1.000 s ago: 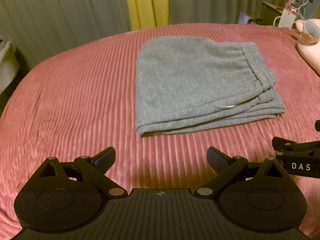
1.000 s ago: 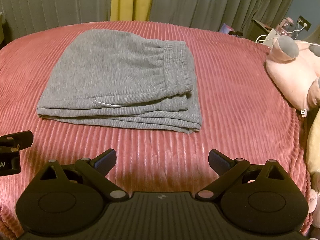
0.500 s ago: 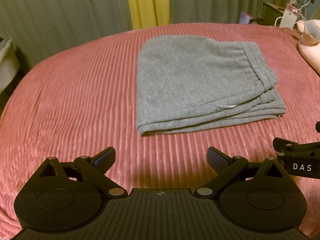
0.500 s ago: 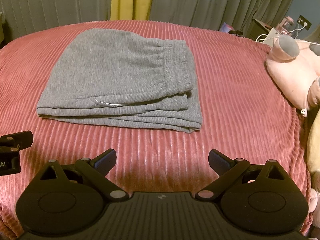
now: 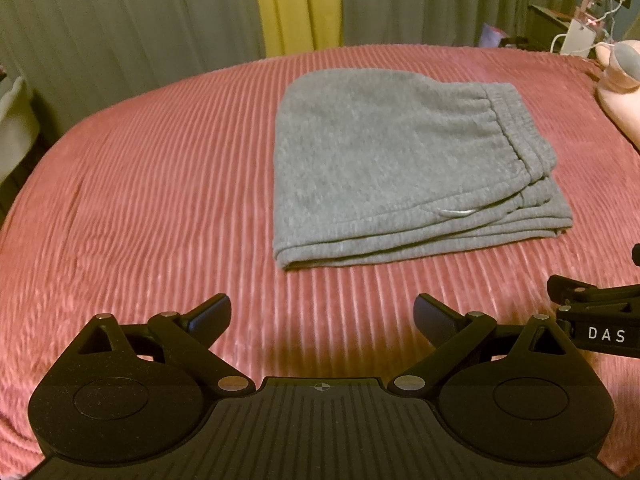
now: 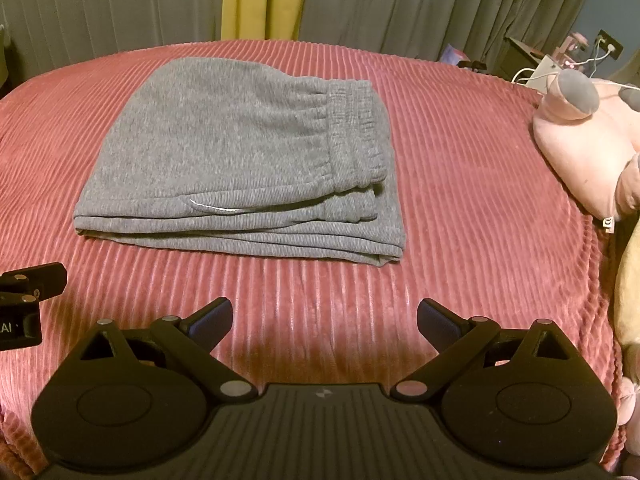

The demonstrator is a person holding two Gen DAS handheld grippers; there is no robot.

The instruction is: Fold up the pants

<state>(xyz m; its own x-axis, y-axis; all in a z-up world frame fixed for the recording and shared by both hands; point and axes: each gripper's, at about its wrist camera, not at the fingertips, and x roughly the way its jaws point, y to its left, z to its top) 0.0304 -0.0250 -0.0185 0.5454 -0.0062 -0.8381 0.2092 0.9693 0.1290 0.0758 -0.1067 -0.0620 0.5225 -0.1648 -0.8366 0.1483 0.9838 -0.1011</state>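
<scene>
Grey sweatpants (image 5: 400,168) (image 6: 240,160) lie folded into a flat stack of layers on the pink ribbed bedspread (image 5: 140,184) (image 6: 460,184), the elastic waistband on their right side. My left gripper (image 5: 322,316) hovers open over the bedspread, short of the stack's near edge, with nothing between its fingers. My right gripper (image 6: 325,318) is open too and empty, also near the front of the bed. Each gripper's edge shows in the other's view, the right gripper (image 5: 592,316) at the right and the left gripper (image 6: 28,300) at the left.
A pink plush toy (image 6: 584,140) (image 5: 616,92) lies on the bed's right side. Grey and yellow curtains (image 5: 296,4) hang behind the bed. A dark nightstand with chargers and cables (image 5: 576,28) stands at the far right.
Both views have shifted only slightly; the pants lie as before and both grippers stay open.
</scene>
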